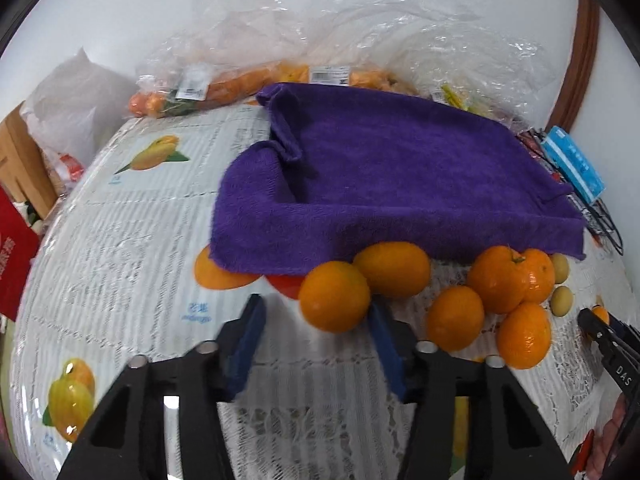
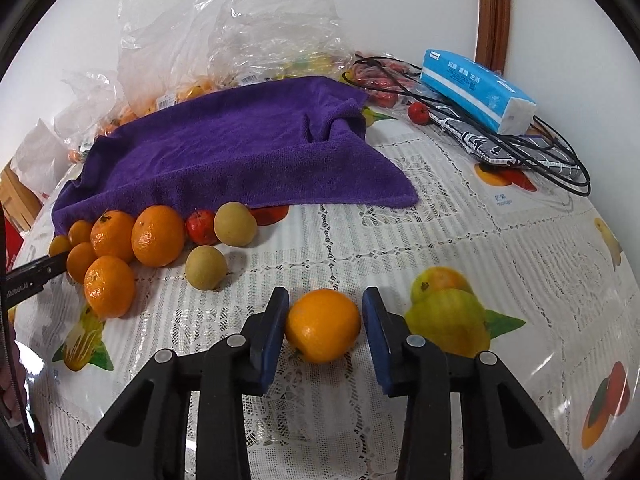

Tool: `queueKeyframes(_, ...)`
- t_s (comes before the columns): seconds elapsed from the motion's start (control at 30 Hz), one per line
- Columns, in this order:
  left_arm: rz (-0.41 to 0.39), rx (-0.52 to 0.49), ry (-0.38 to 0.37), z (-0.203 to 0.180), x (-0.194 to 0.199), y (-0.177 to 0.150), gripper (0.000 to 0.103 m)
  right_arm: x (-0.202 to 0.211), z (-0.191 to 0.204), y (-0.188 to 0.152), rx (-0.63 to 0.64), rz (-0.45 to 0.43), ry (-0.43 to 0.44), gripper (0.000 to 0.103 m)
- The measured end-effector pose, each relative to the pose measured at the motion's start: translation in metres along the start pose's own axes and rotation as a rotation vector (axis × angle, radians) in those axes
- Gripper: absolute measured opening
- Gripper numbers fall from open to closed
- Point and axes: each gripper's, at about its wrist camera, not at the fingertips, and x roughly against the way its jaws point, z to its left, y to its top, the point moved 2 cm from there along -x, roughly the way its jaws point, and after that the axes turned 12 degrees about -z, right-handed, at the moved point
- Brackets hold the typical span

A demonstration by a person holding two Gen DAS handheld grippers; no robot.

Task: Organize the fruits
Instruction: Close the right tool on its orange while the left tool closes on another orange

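Both grippers are at the pick-up step: right gripper (image 2: pixel 323 312) pinches a lone orange (image 2: pixel 322 325) near the towel (image 2: pixel 240 148), left gripper (image 1: pixel 316 322) brackets another orange (image 1: pixel 334 297) but contact is unclear, so next lift both clear.

Oranges (image 2: pixel 116 248) crowd towel (image 2: pixel 240 152) edge; tablecloth (image 2: pixel 440 220) rightward free.

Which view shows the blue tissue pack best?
Right wrist view: the tissue pack sits whole at the table's far edge, lying on black cables, label side visible. Left wrist view shows it only squeezed and distorted at the right rim.
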Motion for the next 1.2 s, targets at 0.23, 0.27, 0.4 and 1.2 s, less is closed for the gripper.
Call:
queueKeyframes(0.23, -0.026, -0.001, -0.039, -0.001, -0.001, -0.001, 0.033, 0.000, 0.001, 0.000, 0.010, 0.001, -0.013, 0.037)
queueKeyframes(0.27, -0.024, 0.006, -0.046, -0.001, 0.000, -0.001, 0.033, 0.000, 0.001, 0.000, 0.009, 0.000, -0.014, 0.036)
queueKeyframes(0.4, -0.024, 0.010, -0.049, 0.002, 0.007, -0.002, 0.033, 0.002, -0.003, 0.000, -0.015, -0.005, -0.004, 0.034)
queueKeyframes(1.2, -0.118, 0.034, -0.053, -0.004, 0.045, 0.041, 0.033, 0.038, 0.008, 0.064, -0.015, -0.137, 0.071, 0.034)
